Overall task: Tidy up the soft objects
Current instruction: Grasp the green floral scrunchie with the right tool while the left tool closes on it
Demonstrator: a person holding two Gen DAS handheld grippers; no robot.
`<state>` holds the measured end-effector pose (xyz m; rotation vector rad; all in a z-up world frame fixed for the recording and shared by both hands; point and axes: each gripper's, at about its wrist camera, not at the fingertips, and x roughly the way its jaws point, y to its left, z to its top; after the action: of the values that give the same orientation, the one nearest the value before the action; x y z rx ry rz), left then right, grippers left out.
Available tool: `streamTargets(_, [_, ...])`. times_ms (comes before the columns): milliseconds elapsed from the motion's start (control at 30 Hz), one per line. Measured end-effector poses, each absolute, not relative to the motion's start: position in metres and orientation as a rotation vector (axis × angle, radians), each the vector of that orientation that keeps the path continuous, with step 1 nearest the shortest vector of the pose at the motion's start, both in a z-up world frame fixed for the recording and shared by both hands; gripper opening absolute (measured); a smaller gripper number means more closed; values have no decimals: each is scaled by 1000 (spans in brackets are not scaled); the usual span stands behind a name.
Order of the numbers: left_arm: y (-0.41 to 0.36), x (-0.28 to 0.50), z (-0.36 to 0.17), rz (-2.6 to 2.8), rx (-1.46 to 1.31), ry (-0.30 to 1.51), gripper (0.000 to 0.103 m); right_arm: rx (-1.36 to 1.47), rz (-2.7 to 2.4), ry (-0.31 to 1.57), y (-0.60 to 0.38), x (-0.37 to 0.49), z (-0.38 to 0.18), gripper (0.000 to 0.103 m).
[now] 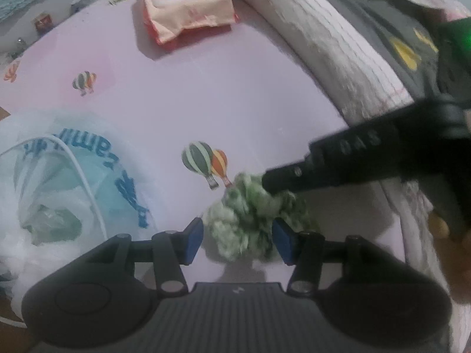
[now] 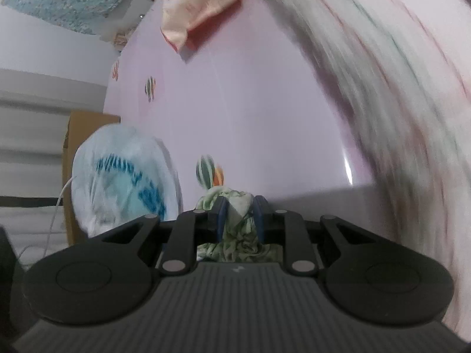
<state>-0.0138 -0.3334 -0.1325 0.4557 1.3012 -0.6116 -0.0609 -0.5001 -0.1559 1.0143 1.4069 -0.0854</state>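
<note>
Straddling green cloth point(image 1: 253, 220), L gripper point(image 1: 238, 241): pads apart, cloth between them, contact w/ pads unclear. R gripper point(image 2: 239, 216) clamped on same cloth, bunched betw. its pads. Bag point(image 1: 59, 182) left of L fingers, wipes pack point(image 1: 188, 6) beyond fingertips.

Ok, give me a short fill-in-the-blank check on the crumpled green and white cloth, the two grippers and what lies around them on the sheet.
1. The right gripper is shut on the crumpled green and white ____.
2. The left gripper has its blue pads either side of the cloth, jaws ____.
3. The pink sheet is printed with hot-air ____.
4. The peach and red wipes pack lies ____ from the grippers than the cloth.

Missing: cloth; open; balloons; farther
</note>
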Motion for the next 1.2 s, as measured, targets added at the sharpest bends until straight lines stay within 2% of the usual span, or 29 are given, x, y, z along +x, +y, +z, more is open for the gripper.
streamTargets(200, [-336, -11, -139, -602, 468, 1325, 67, 1075, -95, 1390, -499, -74, -144, 22])
streamTargets(333, [-339, -7, -144, -605, 457, 1354, 69, 1065, -94, 1395, -503, -64, -143, 29])
streamTargets(567, [-343, -3, -154, -600, 430, 1394, 68, 1042, -68, 1471, -496, -59, -152, 30])
streamTargets(767, [-345, -3, -159, -597, 415, 1413, 62, 1041, -60, 1484, -492, -61, -152, 29])
streamTargets(1100, [-346, -5, -163, -623, 404, 1417, 39, 1049, -31, 1494, -482, -63, -156, 25])
streamTargets(1200, [-346, -10, -161, -630, 404, 1411, 35, 1065, -29, 1492, -481, -64, -157, 25])
